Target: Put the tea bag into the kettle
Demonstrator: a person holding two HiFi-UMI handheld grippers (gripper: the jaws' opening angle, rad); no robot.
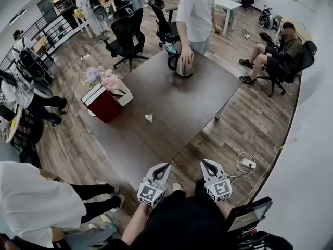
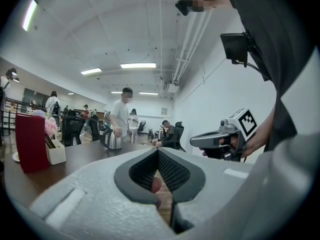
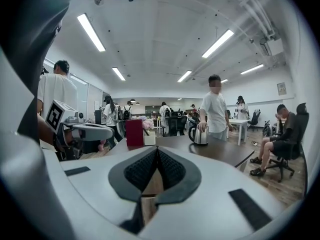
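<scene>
left gripper (image 1: 164, 166): held out nearly flat toward table (image 1: 171, 103), jaws pressed together | right gripper (image 1: 209, 163): just beside, same pose, jaws pressed together

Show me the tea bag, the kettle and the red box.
tea bag (image 1: 149, 117), head view, middle of the small white bag.
kettle (image 1: 184, 69), head view, its steel body.
red box (image 1: 104, 107), head view, its red side.

I see a dark table (image 1: 177, 105) with a steel kettle (image 1: 183, 65) at its far edge. A tea bag (image 1: 149, 117) lies mid-table, and a red box (image 1: 104, 104) and flower holder (image 1: 124, 95) sit at the left.
</scene>
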